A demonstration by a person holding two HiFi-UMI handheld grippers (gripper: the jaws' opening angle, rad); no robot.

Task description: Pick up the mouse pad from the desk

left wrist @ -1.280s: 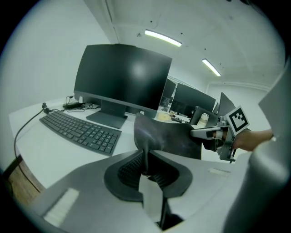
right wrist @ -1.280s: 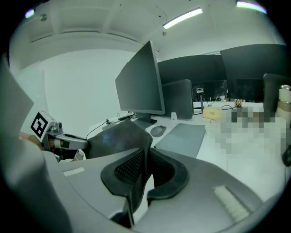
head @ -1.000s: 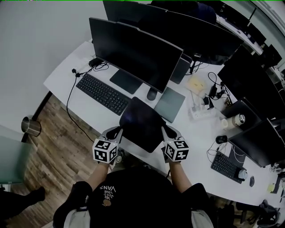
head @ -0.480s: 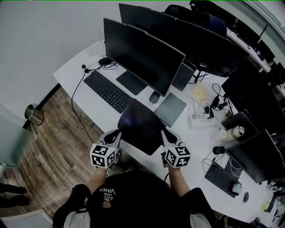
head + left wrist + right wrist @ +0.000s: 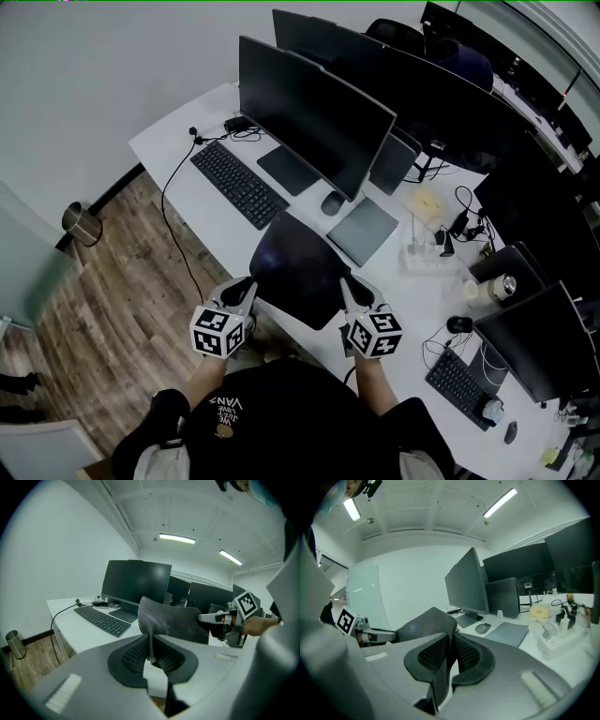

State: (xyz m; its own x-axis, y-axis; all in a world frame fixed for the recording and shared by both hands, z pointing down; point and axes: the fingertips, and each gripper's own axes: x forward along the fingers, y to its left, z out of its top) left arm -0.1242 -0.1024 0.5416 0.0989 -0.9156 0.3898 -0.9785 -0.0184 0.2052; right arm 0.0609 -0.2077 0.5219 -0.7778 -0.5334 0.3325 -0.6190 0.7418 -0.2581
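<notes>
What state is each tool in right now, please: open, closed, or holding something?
Left tool: closed on the left edge of the mouse pad.
Right tool: closed on the mouse pad's right edge.

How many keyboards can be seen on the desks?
2. The left keyboard lies before the nearest monitor; the right keyboard lies at the head view's lower right. More may be hidden behind monitors.

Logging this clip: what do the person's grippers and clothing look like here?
The left gripper and right gripper each have a light grey body that narrows to slim pale jaws. Each carries a white cube printed with black square markers. Seen up close, the pads are dark with a mesh texture. The person wears a black top with light lettering.
</notes>
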